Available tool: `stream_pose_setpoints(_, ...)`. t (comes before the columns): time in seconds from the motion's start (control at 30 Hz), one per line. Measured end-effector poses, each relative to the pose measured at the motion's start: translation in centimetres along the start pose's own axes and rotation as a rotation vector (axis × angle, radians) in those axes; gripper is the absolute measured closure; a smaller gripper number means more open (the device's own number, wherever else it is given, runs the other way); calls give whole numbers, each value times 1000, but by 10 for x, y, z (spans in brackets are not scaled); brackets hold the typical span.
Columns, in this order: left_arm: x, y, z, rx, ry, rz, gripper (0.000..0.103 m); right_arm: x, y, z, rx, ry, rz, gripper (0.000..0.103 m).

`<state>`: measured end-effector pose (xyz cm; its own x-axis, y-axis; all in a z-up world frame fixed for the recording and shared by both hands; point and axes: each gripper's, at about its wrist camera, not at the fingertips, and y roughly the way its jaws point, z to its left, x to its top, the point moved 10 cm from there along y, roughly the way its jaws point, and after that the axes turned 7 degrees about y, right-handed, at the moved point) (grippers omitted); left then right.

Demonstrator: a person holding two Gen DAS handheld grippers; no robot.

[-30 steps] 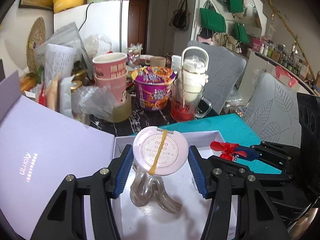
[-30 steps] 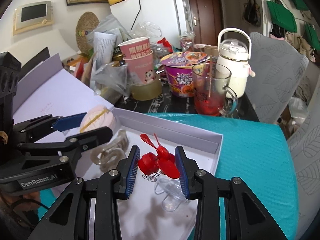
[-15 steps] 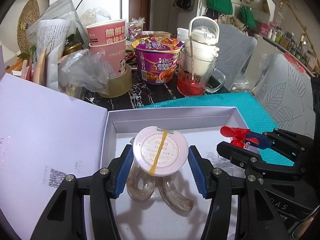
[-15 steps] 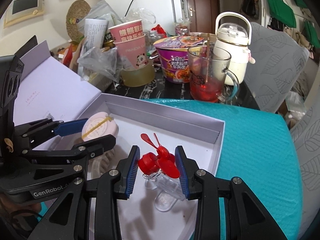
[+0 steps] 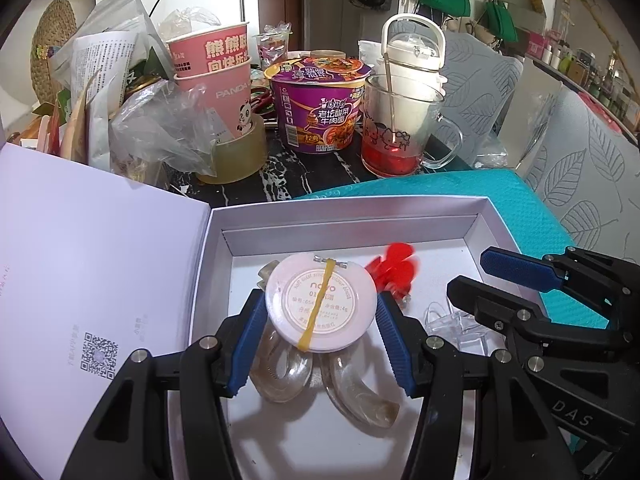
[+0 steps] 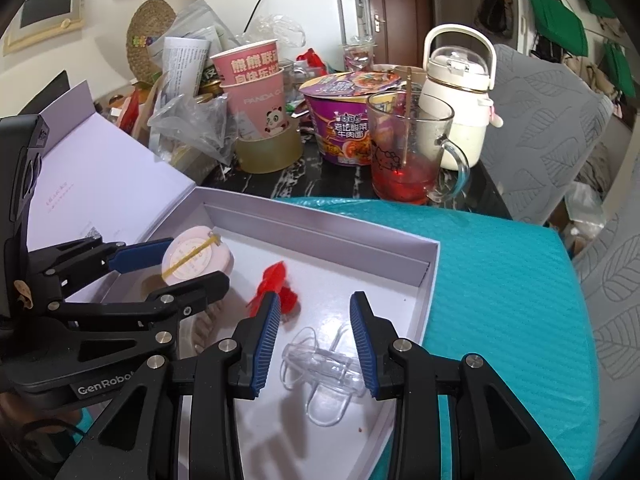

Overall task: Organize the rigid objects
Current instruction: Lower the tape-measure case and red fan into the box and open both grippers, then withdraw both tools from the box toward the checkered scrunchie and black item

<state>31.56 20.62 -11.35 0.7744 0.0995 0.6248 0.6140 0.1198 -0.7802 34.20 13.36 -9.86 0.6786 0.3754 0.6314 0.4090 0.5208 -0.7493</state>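
- Left wrist view: the left gripper point(image 5: 321, 316) pinches a round pink compact point(image 5: 321, 305) between its blue pads point(image 5: 249, 340); a yellow rubber band point(image 5: 318, 305) runs across the lid. The compact is held above the floor of an open white box point(image 5: 352, 222).
- Beneath the compact, two curved translucent pieces point(image 5: 320, 376) lie on the box floor.
- A red hair clip point(image 5: 394, 268), blurred, lies in the box just right of the compact. Clear plastic clips point(image 5: 456, 320) lie further right, partly hidden by the right gripper point(image 5: 476, 276), whose jaws stand apart.
- The box lid point(image 5: 92, 280) lies open to the left. Behind the box stand pink paper cups point(image 5: 216, 80), a purple noodle bowl point(image 5: 320, 108) and a glass mug point(image 5: 396, 120).
- Right wrist view: the right gripper point(image 6: 314, 316) is spread, empty, above the clear plastic clips point(image 6: 320, 364) on the box point(image 6: 320, 236) floor.
- The red hair clip point(image 6: 276, 286) lies beside the left pad point(image 6: 266, 344); contact cannot be judged.
- The left gripper point(image 6: 172, 264) pinches the compact point(image 6: 196, 258) at left.
- The box rests on a teal mat point(image 6: 500, 280).
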Motion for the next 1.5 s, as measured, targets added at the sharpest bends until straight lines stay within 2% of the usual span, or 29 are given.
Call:
stream_pose_setpoints(0.2,2,0,-1,-55,-37,14,48,3,-8,-2,-12,2,-12,67)
stream_pose_setpoints(0.37,2,-5,2,-25,-42,18,47,5,-14,-1,-8,1,-22,67)
stream_pose_setpoints(0.47,6,-14,0,-37,-40,-1,47,6,-16,-1,-11,1,-28,67)
stream_pose_setpoints(0.6,12,-28,0,-2,-17,-39,47,8,-22,-1,-16,4,-40,67)
stream_pose_setpoints(0.83,16,-42,-3,12,-6,-65,47,13,-42,3,-24,-11,-76,67)
stream_pose_setpoints(0.97,17,-50,-10,-5,-4,-78,47,16,-53,4,-24,-8,-91,67)
stream_pose_setpoints(1.3,16,-86,-18,-9,-19,-123,47,20,-99,18,-19,-32,-153,67)
stream_pose_setpoints(1.5,15,-118,-19,16,-14,-158,47,16,-135,29,-13,-52,-193,65)
